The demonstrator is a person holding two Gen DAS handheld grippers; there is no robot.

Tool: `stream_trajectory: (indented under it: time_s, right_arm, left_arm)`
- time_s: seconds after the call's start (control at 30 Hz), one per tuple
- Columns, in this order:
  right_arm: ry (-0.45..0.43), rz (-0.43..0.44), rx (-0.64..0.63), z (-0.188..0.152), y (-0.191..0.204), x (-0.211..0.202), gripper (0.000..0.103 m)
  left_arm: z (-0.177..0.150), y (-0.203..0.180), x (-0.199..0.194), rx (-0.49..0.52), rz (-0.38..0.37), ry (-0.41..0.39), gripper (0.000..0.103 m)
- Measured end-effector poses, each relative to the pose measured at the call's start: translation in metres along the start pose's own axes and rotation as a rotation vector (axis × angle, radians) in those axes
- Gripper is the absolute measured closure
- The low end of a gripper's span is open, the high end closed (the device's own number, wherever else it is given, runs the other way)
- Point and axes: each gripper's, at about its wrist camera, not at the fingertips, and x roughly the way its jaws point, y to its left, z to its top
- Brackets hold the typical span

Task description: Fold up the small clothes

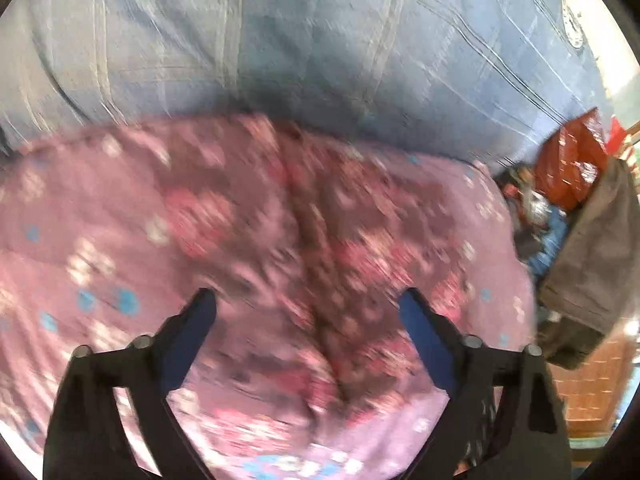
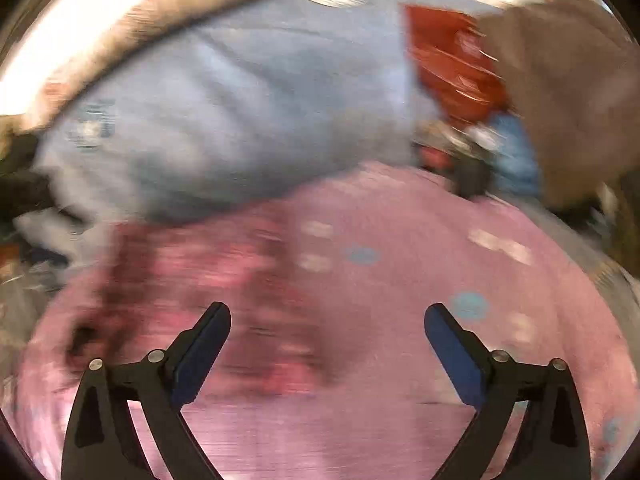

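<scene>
A small dark maroon garment (image 1: 320, 240) with red and pink flowers lies crumpled on a pink flowered bedsheet (image 1: 60, 240). A crease runs down its middle. My left gripper (image 1: 308, 296) hangs over it, pointing steeply down, with its jaws wide open and nothing between the blue pads. In the blurred right wrist view the same garment (image 2: 200, 280) shows as a dark patch at the left. My right gripper (image 2: 328, 308) is open above the pink sheet (image 2: 440, 232), just right of the garment, and holds nothing.
A light blue quilt (image 1: 300, 40) is bunched along the far side of the sheet and also shows as the quilt (image 2: 240, 112) in the right view. Off the bed's right side stand a red bag (image 1: 572, 160), a hanging brown cloth (image 1: 600, 248) and some clutter.
</scene>
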Motion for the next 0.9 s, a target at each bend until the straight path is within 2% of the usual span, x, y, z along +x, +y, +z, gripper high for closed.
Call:
stream_trajectory:
  time_s: [0.07,0.13,0.23,0.4,0.53,0.57,0.6,0.63,0.67,0.7,0.73,0.8,0.9]
  right_arm:
    - [0.057,0.167,-0.053,0.001,0.031,0.004,0.005]
    - [0.120,0.288,-0.085,-0.003,0.058,0.012,0.005]
    - [0.229,0.406,-0.081,-0.011,0.092,0.035,0.005]
    - [0.341,0.511,0.019,-0.017,0.115,0.070,0.004]
    - [0.346,0.524,0.017,-0.022,0.124,0.084,0.006]
    - [0.336,0.523,0.013,-0.023,0.127,0.085,0.011]
    - [0.329,0.523,0.010,-0.024,0.129,0.085,0.028]
    - [0.330,0.529,0.006,-0.025,0.131,0.085,0.041]
    - [0.344,0.545,0.000,-0.026,0.132,0.087,0.071]
    - [0.363,0.567,-0.003,-0.028,0.134,0.089,0.092]
    - [0.359,0.571,-0.004,-0.029,0.134,0.087,0.091]
    - [0.315,0.589,-0.002,-0.025,0.131,0.077,0.093]
    - [0.256,0.623,0.030,-0.013,0.119,0.058,0.094]
  left_arm:
    - [0.008,0.002,0.009,0.023,0.000,0.069,0.009]
    - [0.014,0.000,0.025,0.032,0.025,0.125,0.009]
    - [0.019,-0.012,0.050,0.081,0.084,0.177,0.009]
    - [0.022,-0.023,0.086,0.137,0.162,0.241,0.009]
    - [0.021,-0.024,0.112,0.187,0.280,0.276,0.009]
    - [0.019,-0.023,0.116,0.191,0.305,0.275,0.009]
    - [0.018,-0.023,0.119,0.190,0.317,0.269,0.012]
    - [0.016,-0.022,0.117,0.189,0.324,0.248,0.028]
    - [0.014,-0.021,0.114,0.184,0.335,0.220,0.040]
    - [0.012,-0.020,0.110,0.169,0.334,0.201,0.060]
    - [0.009,-0.019,0.104,0.143,0.315,0.182,0.072]
    - [0.003,-0.020,0.090,0.121,0.286,0.147,0.087]
    - [-0.010,-0.033,0.066,0.132,0.262,0.101,0.092]
